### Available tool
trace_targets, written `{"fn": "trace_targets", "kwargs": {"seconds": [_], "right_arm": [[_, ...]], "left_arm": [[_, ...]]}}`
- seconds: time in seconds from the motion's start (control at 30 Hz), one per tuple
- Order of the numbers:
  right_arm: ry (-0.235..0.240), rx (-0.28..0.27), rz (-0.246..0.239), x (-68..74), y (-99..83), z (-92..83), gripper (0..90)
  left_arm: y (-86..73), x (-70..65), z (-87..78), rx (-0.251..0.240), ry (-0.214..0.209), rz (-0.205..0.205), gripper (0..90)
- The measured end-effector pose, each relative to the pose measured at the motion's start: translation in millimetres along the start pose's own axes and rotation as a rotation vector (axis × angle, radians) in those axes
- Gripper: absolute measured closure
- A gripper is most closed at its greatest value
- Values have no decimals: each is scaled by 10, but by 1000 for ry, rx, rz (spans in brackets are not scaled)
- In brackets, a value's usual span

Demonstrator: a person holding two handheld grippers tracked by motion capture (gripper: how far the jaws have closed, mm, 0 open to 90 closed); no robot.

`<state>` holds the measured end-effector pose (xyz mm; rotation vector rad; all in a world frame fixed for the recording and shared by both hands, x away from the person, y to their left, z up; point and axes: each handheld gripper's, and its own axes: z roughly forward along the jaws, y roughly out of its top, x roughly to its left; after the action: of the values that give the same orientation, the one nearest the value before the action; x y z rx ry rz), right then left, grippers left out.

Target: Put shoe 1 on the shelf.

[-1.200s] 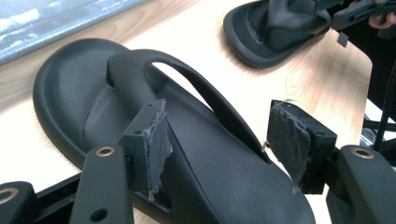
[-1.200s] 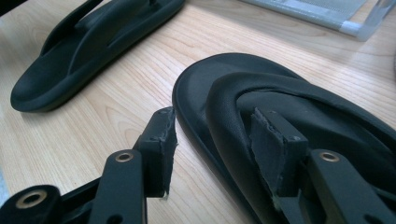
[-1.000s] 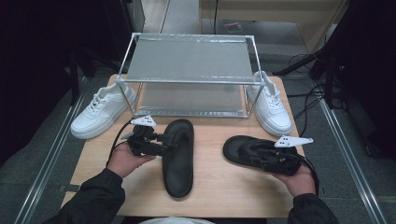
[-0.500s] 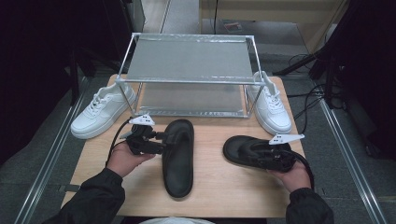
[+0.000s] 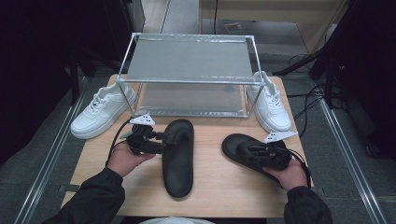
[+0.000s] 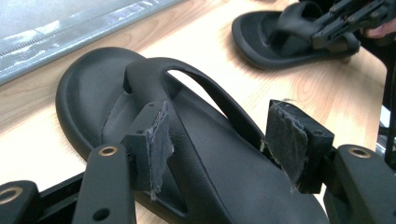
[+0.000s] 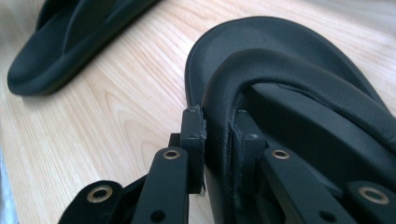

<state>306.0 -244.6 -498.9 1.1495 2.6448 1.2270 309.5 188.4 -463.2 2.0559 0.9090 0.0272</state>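
Two black sandals lie on the wooden table (image 5: 215, 186). The left sandal (image 5: 178, 156) lies lengthwise with its toe toward the rack. My left gripper (image 5: 163, 138) stands open at its left side, and in the left gripper view its pads (image 6: 156, 140) straddle the strap (image 6: 205, 93) of this sandal (image 6: 93, 88) without touching it. The right sandal (image 5: 245, 148) lies slanted near the right edge. My right gripper (image 5: 261, 154) is shut on its strap (image 7: 224, 107), with both jaws pressed against it in the right gripper view. The other sandal (image 7: 60, 42) lies farther off there.
A two-shelf metal rack (image 5: 189, 79) stands at the back of the table. One white sneaker (image 5: 100, 112) sits left of it and another (image 5: 271, 105) to its right. Dark floor and rails run along both table sides.
My right gripper has slid a little to the left along the right sandal. The left gripper and the left sandal have stayed put.
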Motion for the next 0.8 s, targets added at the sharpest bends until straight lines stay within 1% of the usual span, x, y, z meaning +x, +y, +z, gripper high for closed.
{"fn": "trace_targets", "kwargs": {"seconds": [0.1, 0.2, 0.33, 0.37, 0.47, 0.57, 0.63, 0.7, 0.73, 0.8], "right_arm": [[2, -12, -7, 61, 78, 27, 794], [8, -9, 5, 117, 152, 55, 794], [15, -17, 11, 150, 220, 82, 795], [14, -20, 19, 168, 270, 107, 795], [19, -17, 20, 190, 350, 159, 795], [4, -10, 15, 224, 433, 213, 795], [-11, -6, 36, 241, 491, 248, 797], [-14, -9, 39, 249, 516, 267, 798], [-8, -12, 41, 259, 562, 319, 798], [-12, 0, 37, 271, 606, 388, 797]], "left_arm": [[-5, -3, 3, -3, 2, 2, 399], [-22, 5, -4, -3, 2, -10, 399], [-41, 11, -31, -5, 3, -15, 398], [-57, 9, -49, -14, 8, -20, 398], [-87, 10, -79, -16, 19, -26, 398], [-119, 20, -122, -34, 30, -39, 412], [-140, 34, -154, -41, 36, -46, 420], [-153, 35, -167, -44, 42, -48, 425], [-177, 44, -194, -43, 51, -50, 426], [-198, 47, -213, -47, 52, -62, 425]]}}
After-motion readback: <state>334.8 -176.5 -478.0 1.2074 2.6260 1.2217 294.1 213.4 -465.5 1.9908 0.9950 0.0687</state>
